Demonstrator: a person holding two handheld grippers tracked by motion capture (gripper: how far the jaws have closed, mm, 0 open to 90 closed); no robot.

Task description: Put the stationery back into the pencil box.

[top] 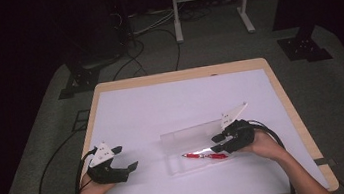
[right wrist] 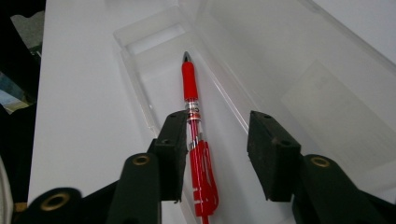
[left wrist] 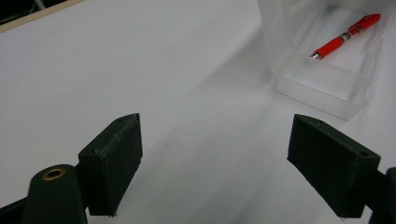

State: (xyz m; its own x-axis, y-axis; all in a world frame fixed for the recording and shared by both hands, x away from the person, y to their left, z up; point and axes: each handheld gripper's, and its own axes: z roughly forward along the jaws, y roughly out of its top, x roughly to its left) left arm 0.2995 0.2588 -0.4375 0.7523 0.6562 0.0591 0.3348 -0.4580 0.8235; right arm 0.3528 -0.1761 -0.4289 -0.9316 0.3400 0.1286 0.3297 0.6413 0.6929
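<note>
A red pen (top: pixel 203 155) lies inside a clear plastic case (top: pixel 181 167) whose lid stands open at the back. My right gripper (top: pixel 218 144) hovers over the pen's rear end. In the right gripper view the red pen (right wrist: pixel 192 93) runs lengthwise along the case (right wrist: pixel 149 42) floor, close to the left jaw of my right gripper (right wrist: pixel 217 116), whose pads stand apart and do not press on it. My left gripper (top: pixel 126 157) rests at the table's near left, wide open with nothing between its jaws (left wrist: pixel 215 126). From there the pen (left wrist: pixel 348 35) and the case (left wrist: pixel 322 88) lie off to the upper right.
The white table top (top: pixel 175 96) has a wooden rim. Black cables trail from both grippers over the near edge. Beyond the table are a carpeted floor, cables and a white frame stand (top: pixel 210 1).
</note>
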